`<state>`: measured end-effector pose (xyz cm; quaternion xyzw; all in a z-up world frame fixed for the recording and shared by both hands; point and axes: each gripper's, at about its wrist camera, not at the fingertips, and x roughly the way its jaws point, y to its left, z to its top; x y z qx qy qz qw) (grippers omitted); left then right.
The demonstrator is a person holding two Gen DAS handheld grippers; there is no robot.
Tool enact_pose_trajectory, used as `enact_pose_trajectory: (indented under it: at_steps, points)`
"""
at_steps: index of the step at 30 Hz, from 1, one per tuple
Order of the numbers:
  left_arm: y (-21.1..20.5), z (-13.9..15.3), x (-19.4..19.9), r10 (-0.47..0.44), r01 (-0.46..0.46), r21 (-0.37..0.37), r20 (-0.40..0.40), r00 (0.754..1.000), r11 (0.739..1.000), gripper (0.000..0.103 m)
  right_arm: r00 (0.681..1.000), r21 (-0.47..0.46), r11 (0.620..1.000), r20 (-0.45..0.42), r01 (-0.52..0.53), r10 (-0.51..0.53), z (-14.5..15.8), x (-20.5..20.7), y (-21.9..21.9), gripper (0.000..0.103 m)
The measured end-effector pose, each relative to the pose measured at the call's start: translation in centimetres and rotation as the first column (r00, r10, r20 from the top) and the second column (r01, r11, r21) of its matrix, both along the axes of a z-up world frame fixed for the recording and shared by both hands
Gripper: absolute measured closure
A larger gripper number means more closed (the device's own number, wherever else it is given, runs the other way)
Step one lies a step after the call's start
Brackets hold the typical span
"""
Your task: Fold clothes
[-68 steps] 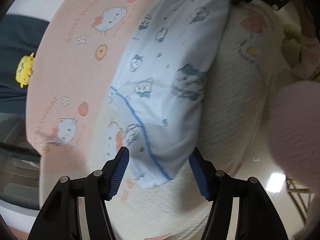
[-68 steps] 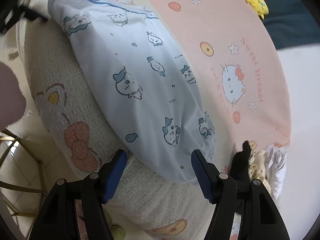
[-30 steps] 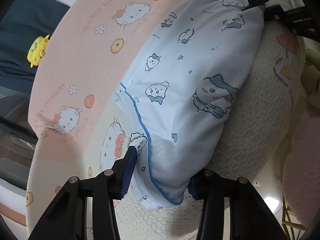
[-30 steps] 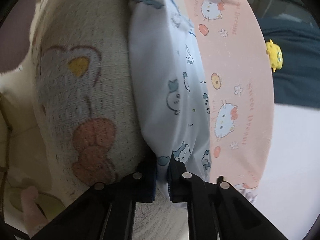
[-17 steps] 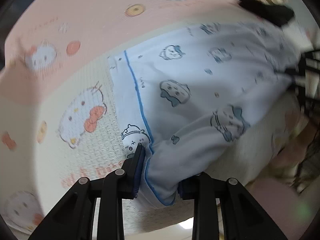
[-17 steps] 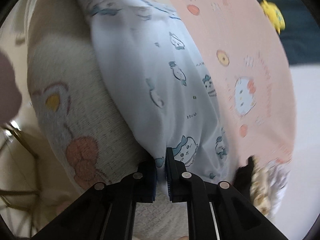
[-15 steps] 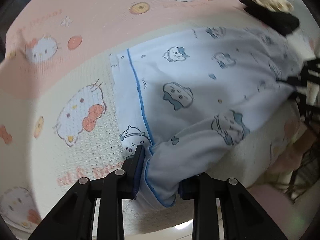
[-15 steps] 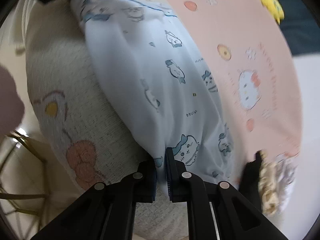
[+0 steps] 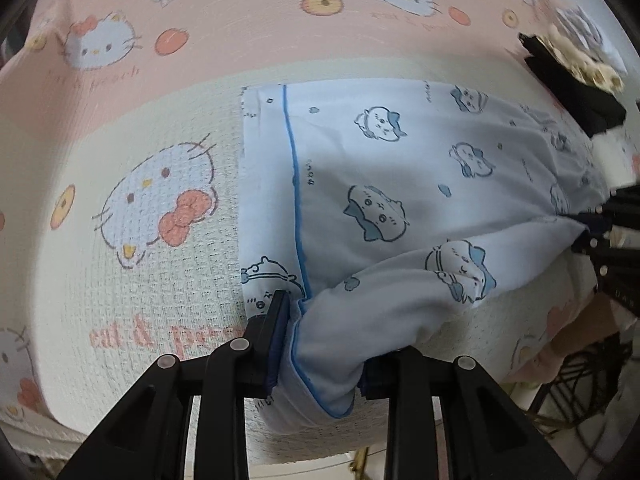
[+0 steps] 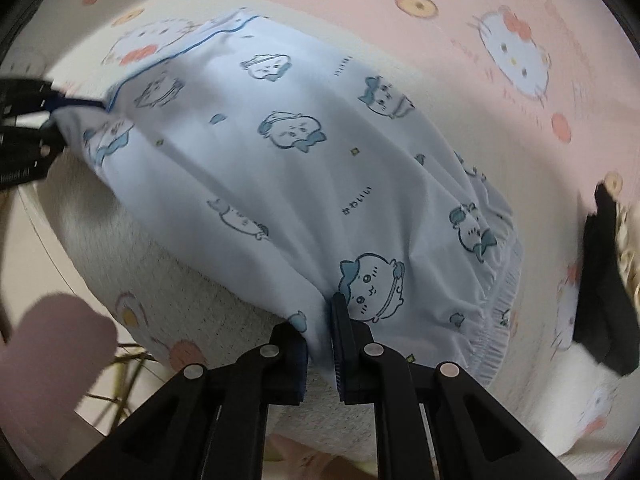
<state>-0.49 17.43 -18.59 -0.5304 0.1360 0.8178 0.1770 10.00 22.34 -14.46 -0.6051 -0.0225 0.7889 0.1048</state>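
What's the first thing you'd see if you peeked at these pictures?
The pale blue cartoon garment, spread mid-frame and pinched at its two near ends by the left gripper and right gripper. Under it lies a pink and cream Hello Kitty blanket. A black item sits at the right edge.

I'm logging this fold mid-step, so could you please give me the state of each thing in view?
Left gripper: shut on the garment's blue-piped end.
Right gripper: shut on its near edge by the waistband.
Garment: near edge lifted, far part lying on the blanket.
Blanket: spread flat beneath.
Black item: lying on the blanket, untouched.
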Motion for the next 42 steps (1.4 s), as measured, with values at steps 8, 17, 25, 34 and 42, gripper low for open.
enact_pose_trajectory:
  at_steps: [8, 17, 25, 34, 42]
  points:
    - [-0.2, 2.3, -0.7, 0.027, -0.027, 0.043, -0.004, 1.000, 0.999, 0.079, 0.999, -0.026, 0.999, 0.031, 0.045, -0.044, 1.1, -0.4, 0.5, 0.092]
    - [0.5, 5.8, -2.1, -0.009, 0.015, 0.063, -0.080, 0.997, 0.998, 0.079, 0.994, -0.055, 0.993, 0.012, 0.106, -0.106, 3.4, -0.2, 2.1, 0.092]
    - [2.0, 6.4, -4.8, -0.029, 0.033, 0.051, -0.087, 0.996, 0.998, 0.079, 0.994, -0.069, 0.991, 0.004, 0.113, -0.113, 4.3, -0.1, 2.5, 0.092]
    - [2.1, 6.4, -8.5, -0.042, 0.043, 0.032, -0.030, 0.999, 0.999, 0.078, 0.993, -0.066, 0.991, -0.003, 0.116, -0.116, 5.4, -5.2, 4.1, 0.092]
    - [2.9, 5.0, -11.9, -0.071, 0.070, 0.019, 0.046, 0.996, 0.997, 0.078, 0.988, -0.099, 0.983, 0.021, 0.154, -0.153, 4.7, -7.9, 7.6, 0.092]
